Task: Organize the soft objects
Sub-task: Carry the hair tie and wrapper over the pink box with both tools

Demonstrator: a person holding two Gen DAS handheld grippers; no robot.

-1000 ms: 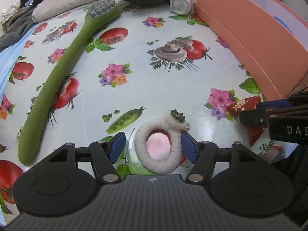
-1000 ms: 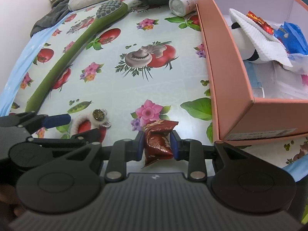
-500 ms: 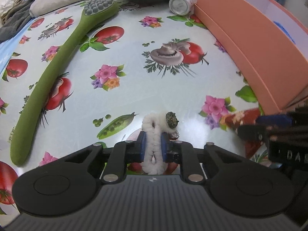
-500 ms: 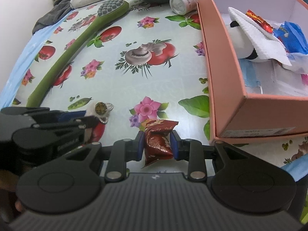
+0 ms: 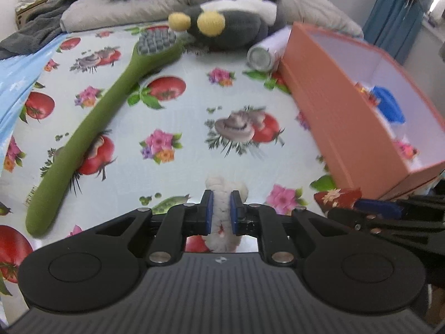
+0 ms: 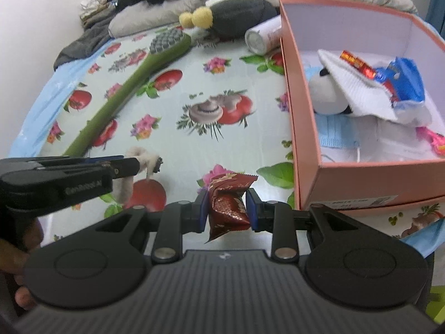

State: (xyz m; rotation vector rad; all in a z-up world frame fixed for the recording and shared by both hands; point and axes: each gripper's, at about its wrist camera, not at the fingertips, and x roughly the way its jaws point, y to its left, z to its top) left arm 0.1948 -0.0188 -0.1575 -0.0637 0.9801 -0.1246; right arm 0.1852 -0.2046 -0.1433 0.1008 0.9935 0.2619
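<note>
My left gripper (image 5: 221,211) is shut on a fluffy white hair scrunchie (image 5: 222,192) and holds it lifted above the flowered cloth; it also shows in the right wrist view (image 6: 140,158). My right gripper (image 6: 226,208) is shut on a dark red snack packet (image 6: 226,200), raised just left of the salmon-pink open box (image 6: 361,175). The packet also shows in the left wrist view (image 5: 338,198). The box holds a white plush, a white cloth, a blue packet and other soft items.
A long green brush (image 5: 91,128) lies diagonally on the left. A dark plush toy (image 5: 222,25) with yellow knobs and a white can (image 5: 264,53) lie at the back. Grey bedding lies behind them. The tablecloth (image 5: 194,105) has tomato and flower prints.
My left gripper closed on the scrunchie and lifted it off the cloth. My right gripper rose with the red packet. Both views now tilt up toward the box.
</note>
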